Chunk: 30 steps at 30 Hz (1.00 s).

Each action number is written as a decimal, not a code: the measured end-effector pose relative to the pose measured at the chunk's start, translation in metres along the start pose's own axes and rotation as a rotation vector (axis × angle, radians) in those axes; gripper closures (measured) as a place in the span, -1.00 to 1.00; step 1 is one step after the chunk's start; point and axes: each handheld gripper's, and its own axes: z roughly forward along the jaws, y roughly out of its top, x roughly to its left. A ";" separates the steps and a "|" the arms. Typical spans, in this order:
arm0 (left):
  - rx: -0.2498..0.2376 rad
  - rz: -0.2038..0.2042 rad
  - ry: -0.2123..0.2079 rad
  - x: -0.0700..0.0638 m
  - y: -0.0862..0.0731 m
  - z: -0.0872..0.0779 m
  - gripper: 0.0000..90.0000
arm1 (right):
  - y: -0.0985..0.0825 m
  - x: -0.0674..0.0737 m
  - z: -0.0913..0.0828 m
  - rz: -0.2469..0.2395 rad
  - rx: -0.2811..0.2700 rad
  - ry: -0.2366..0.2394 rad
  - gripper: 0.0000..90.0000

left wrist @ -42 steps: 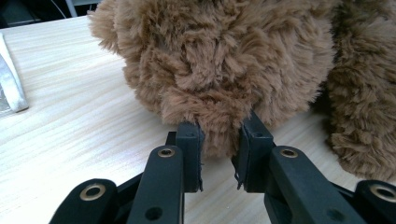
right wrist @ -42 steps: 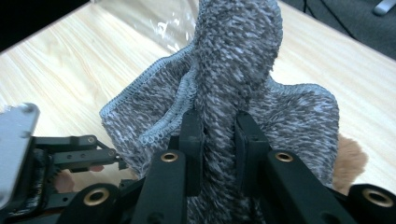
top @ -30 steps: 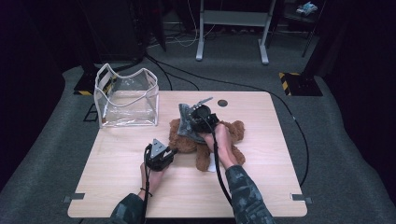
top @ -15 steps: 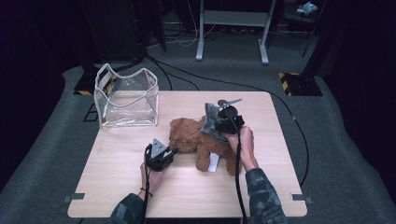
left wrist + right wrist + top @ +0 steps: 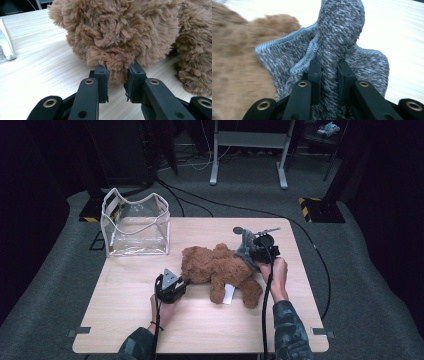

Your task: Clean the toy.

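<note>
Left tongs [image 5: 117, 82], narrow, pinch the teddy bear [image 5: 220, 270] lying mid-worktop [image 5: 130, 320]; right tongs [image 5: 329, 75] clamp its grey knit garment [image 5: 342, 42], now drawn from the bear's middle toward 3 o'clock.

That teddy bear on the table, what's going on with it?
A person works on the brown teddy bear with two tongs. The left tongs pinch a tuft of its fur, pinning it to the table. The right tongs grip a grey knit garment at the bear's other end. A clear bag stands nearby.

brown teddy bear [image 5: 220, 270], grey-flecked knit cloth [image 5: 337, 45]
</note>
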 end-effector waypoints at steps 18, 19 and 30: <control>-0.005 -0.002 0.006 0.000 0.000 0.001 0.65 | -0.015 -0.036 0.002 0.097 0.021 -0.044 0.70; -0.006 -0.002 0.006 0.000 0.000 0.001 0.65 | -0.011 -0.033 -0.002 0.094 0.004 -0.022 0.70; -0.004 -0.002 0.005 0.000 0.000 0.001 0.65 | -0.006 -0.015 0.013 0.101 0.022 0.102 0.71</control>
